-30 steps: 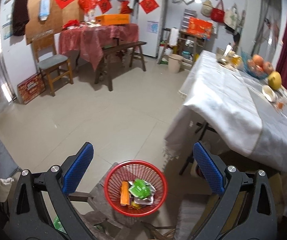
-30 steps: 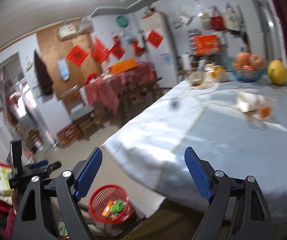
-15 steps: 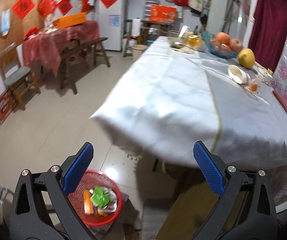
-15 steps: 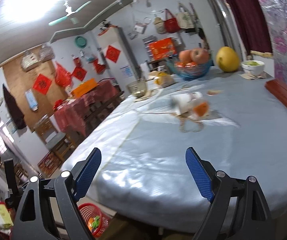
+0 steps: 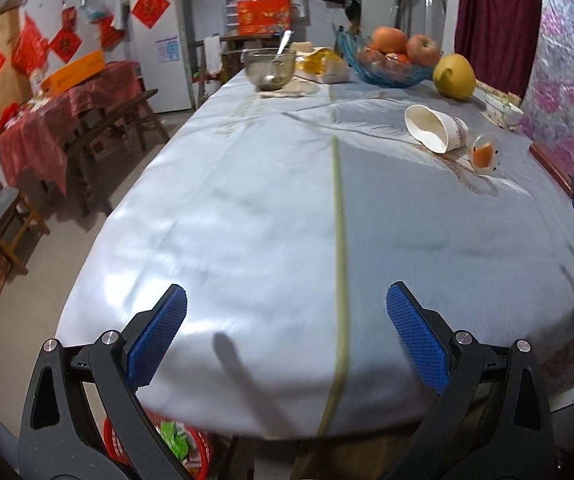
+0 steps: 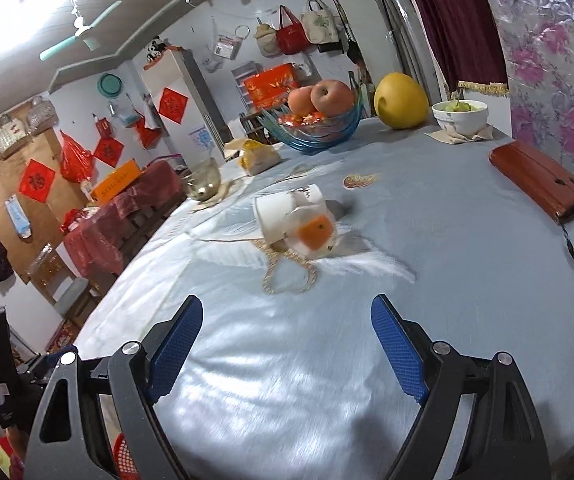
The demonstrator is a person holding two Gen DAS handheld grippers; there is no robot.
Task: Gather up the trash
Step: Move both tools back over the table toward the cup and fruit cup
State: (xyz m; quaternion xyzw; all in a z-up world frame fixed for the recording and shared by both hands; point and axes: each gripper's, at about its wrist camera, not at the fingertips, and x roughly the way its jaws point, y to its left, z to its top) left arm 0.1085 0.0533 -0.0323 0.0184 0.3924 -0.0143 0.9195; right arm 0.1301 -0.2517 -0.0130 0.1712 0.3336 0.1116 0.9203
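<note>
One long table (image 5: pixel 287 208), draped in a pale blue-grey cloth, is seen filling most of both wrist views. Near its far end a blue glass fruit bowl (image 6: pixel 315 130) is set, apples heaped in it, and a large yellow pomelo (image 6: pixel 401 101) is placed just beside it. A brown wallet-like case (image 6: pixel 539 180) is laid along the right edge of the table.

A red mesh trash basket (image 5: pixel 195 446) is found on the floor below the near edge of the table, partly hidden by the left gripper (image 5: pixel 287 342); green wrappers are seen inside it. The basket's rim is glimpsed again at the bottom left of the right wrist view.

Toward the middle of the table a white paper cup (image 6: pixel 287 210) is tipped on its side, its mouth turned toward the left of that view. A small clear plastic cup (image 6: pixel 315 236) with orange contents is lying touching it.

The left gripper is held spread wide over the near table edge, nothing caught between its blue pads. The right gripper (image 6: pixel 287 344) is likewise kept spread and empty above the cloth, pointed at the two cups, which are well apart from it.
</note>
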